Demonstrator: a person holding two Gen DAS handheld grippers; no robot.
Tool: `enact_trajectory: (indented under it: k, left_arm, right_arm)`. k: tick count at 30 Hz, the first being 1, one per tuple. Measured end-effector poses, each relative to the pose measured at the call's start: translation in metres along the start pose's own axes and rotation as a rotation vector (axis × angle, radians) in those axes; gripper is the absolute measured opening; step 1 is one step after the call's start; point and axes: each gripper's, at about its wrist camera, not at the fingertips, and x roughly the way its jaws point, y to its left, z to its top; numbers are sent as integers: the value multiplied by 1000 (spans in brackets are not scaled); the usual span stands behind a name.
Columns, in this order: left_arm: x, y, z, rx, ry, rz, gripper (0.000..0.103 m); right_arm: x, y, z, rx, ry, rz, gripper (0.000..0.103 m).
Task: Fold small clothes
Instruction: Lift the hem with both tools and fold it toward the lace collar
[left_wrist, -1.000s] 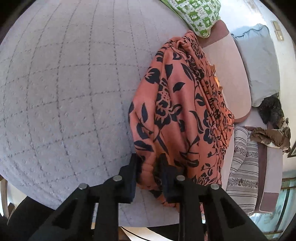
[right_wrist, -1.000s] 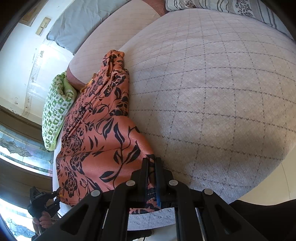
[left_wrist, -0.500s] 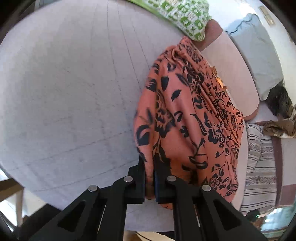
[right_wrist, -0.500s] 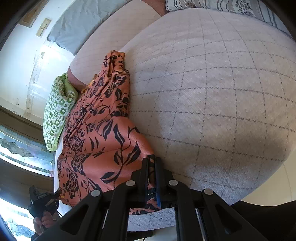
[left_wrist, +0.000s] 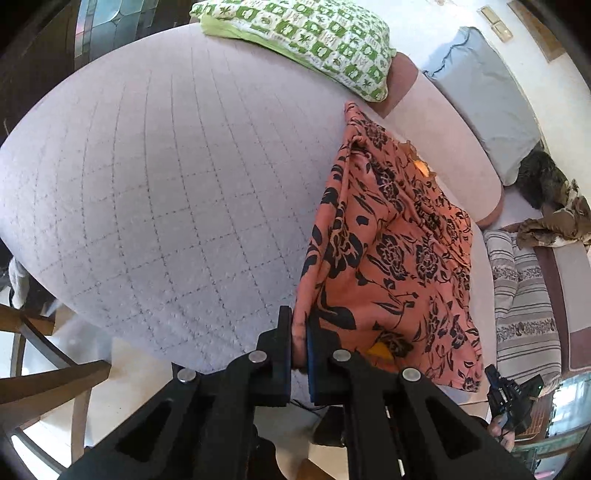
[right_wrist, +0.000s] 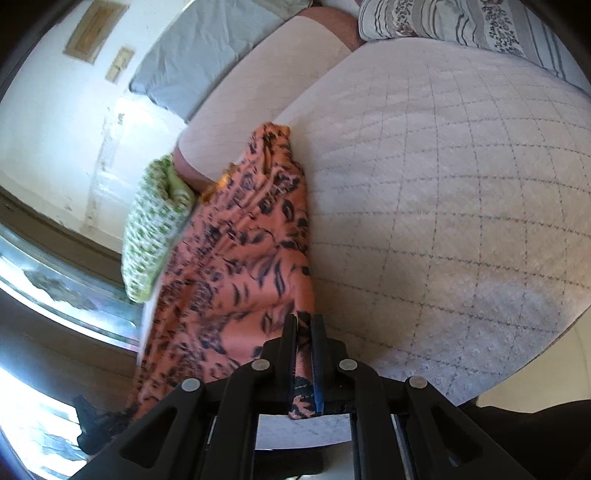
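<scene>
An orange garment (left_wrist: 391, 251) with a black floral print hangs lifted above the grey quilted bed (left_wrist: 166, 177). My left gripper (left_wrist: 300, 325) is shut on one near corner of it. In the right wrist view the same orange garment (right_wrist: 243, 266) stretches away, blurred, and my right gripper (right_wrist: 304, 328) is shut on the other near corner, with cloth bunched between the pads. The far end of the garment still touches the bed near the pink bolster (left_wrist: 443, 133). The other gripper (left_wrist: 513, 391), held by a hand, shows at the lower right of the left wrist view.
A green-and-white patterned pillow (left_wrist: 306, 40) lies at the bed's far edge. A grey-blue pillow (left_wrist: 487, 107) and a striped pillow (left_wrist: 524, 302) lie to the right, with a brown crumpled cloth (left_wrist: 554, 229). A wooden chair (left_wrist: 48, 376) stands at the lower left.
The left jaws closed on the garment's corner. Both grippers rose and lifted the near edge off the bed, so the cloth now hangs stretched between them.
</scene>
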Motion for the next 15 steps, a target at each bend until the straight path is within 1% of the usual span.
enact_trajectory:
  k: [2,4,5,6,8,10,11,12,13,14,15]
  left_arm:
    - [-10,2,2,13,-7,-5,6]
    - [-12,8,7,25,-2,31,6]
    - [-9,18,11,1,15,62,6]
    - [-3,27,12,-29,43,68,6]
    - [3,38,11,-83,68,82,6]
    - [-1,47,10,-115,60,71,7]
    - [-6,47,11,-118,39,48,8]
    - [-8,45,11,-114,28,42,20]
    - [-11,41,12,-104,11,33,43]
    - [-11,36,13,-95,9,31,58]
    - [-10,30,14,-81,18,30,76]
  right_arm:
    - [-13,-4,8,34,-32,18,7]
    - [-22,-8,15,50,-45,5,7]
    - [-23,-11,19,64,-43,-18,7]
    - [-23,-15,21,85,-37,-26,10]
    - [-21,-24,23,137,-12,-37,10]
    - [-16,-29,22,181,23,-26,16]
    - [-12,-31,20,199,46,-10,31]
    - [-9,-31,19,212,63,2,62]
    - [-7,-32,16,227,70,18,77]
    - [-6,-29,12,230,55,34,83]
    - [-3,-25,10,214,54,39,83]
